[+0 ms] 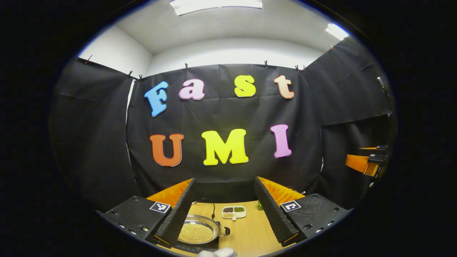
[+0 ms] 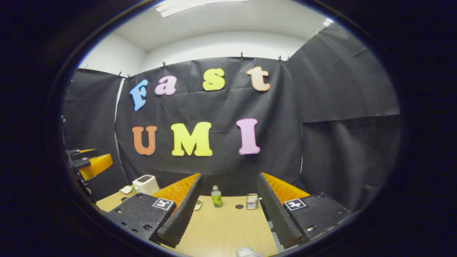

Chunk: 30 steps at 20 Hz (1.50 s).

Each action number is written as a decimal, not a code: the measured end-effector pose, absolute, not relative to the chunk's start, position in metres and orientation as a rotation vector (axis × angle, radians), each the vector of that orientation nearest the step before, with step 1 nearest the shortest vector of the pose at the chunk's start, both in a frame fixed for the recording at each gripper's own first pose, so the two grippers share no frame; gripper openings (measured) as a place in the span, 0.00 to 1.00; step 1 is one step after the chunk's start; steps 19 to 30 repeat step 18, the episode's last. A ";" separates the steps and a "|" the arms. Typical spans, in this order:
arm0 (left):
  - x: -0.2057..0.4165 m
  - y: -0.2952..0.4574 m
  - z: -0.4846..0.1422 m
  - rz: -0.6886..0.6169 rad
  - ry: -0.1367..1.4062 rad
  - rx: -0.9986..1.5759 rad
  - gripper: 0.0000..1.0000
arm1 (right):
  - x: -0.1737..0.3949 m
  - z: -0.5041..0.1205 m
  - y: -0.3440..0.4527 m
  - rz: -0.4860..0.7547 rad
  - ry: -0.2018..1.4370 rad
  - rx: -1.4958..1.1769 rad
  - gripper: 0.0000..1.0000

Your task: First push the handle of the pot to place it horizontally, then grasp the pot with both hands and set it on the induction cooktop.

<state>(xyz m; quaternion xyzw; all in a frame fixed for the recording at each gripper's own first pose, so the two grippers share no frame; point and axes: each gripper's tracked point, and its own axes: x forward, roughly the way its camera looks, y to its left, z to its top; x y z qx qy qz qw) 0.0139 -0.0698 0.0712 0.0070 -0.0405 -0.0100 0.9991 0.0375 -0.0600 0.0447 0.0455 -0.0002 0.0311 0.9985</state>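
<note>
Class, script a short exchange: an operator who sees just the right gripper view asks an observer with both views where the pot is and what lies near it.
Operator: I have a bottle and a toaster. Where is the pot?
Observer: In the left gripper view, the pot, full of small yellow grains, sits low between the open fingers of the left gripper.
Operator: What lies beyond it?
Observer: A small divided dish on the table, apart from the pot.

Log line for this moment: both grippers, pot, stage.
left gripper: open, above table | right gripper: open, nothing held | pot: on table, untouched | stage: pre-push
</note>
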 end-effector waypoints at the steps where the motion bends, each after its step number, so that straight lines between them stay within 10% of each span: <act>1: 0.014 -0.070 0.071 -0.019 -0.079 0.012 0.96 | 0.039 0.045 -0.060 0.065 0.000 0.095 0.98; 30: 0.036 -0.072 0.072 -0.028 -0.066 0.011 0.96 | 0.057 0.044 -0.073 0.040 0.013 0.119 0.98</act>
